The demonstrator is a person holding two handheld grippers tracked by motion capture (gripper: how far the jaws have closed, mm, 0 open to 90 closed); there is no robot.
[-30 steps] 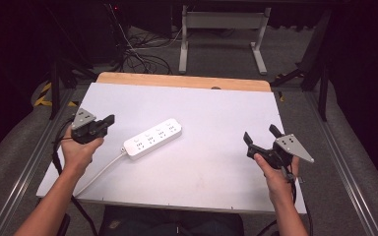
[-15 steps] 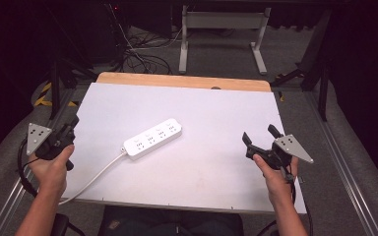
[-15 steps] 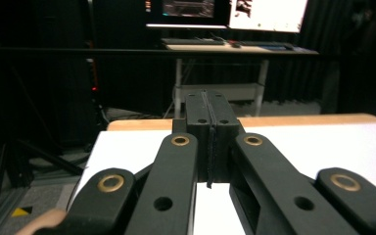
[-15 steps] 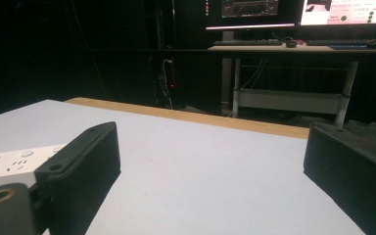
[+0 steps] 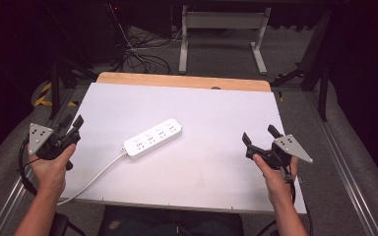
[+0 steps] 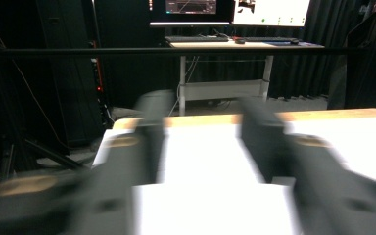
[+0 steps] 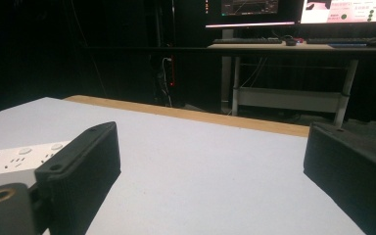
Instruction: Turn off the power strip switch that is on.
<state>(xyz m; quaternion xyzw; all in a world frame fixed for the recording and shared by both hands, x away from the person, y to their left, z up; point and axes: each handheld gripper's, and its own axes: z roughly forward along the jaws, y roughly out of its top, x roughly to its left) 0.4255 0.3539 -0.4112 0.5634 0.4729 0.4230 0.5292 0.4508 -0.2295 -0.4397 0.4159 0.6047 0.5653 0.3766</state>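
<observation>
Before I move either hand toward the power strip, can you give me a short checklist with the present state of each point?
1. Left tongs open: ok, jaws apart in the left gripper view.
2. Right tongs open: ok, wide gap between the jaws.
3. Both tongs empty: ok, nothing between the jaws.
4. Power strip free to reach: ok, it lies flat on the table with nothing beside it.
5. Cord path: ok, it runs off the near edge, apart from both tongs.
6. Anything plugged into the strip: ok, sockets look empty.
</observation>
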